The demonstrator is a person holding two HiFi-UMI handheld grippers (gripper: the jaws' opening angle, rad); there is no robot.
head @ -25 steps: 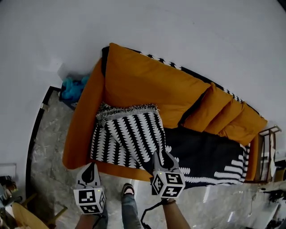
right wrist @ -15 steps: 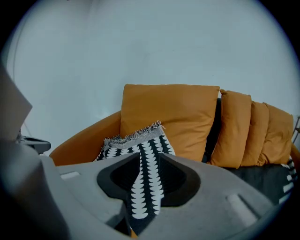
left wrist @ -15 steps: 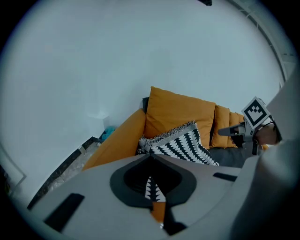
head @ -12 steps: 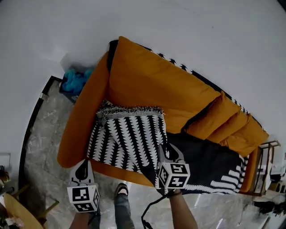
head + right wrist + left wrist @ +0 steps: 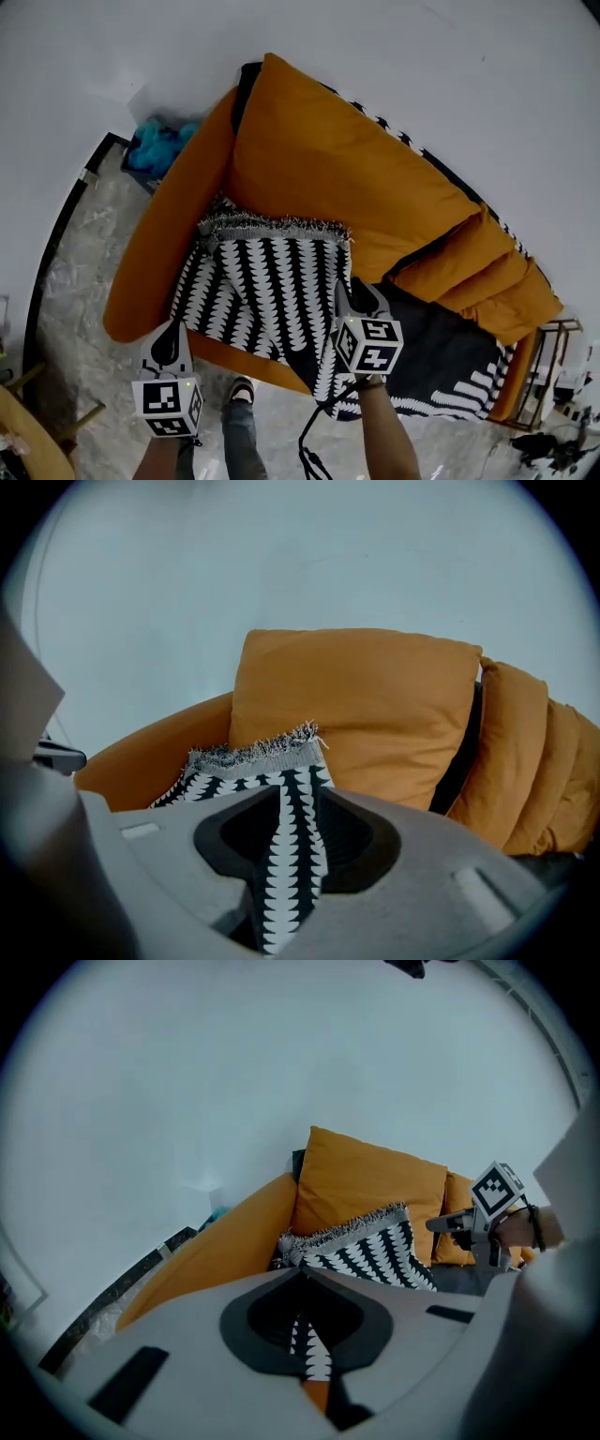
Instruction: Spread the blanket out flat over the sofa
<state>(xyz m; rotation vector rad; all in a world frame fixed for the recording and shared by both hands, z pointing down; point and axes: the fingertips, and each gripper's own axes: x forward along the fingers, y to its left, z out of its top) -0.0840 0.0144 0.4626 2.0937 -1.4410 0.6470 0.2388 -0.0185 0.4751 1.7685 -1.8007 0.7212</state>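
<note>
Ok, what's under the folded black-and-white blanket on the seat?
The orange sofa seat shows along the front edge of the blanket, and a dark patterned cover spreads out from its right side. Whether that cover runs beneath is hidden by the folds.

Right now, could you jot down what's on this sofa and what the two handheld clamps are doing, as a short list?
sofa: orange, against a white wall
folded blanket: black-and-white, fringed, on the seat's left end in the head view, not spread
dark throw: covers the rest of the seat
left gripper: tips together, empty, by the sofa's front edge
right gripper: jaws apart, over the folded blanket's near right corner
blue thing: behind the left armrest
</note>
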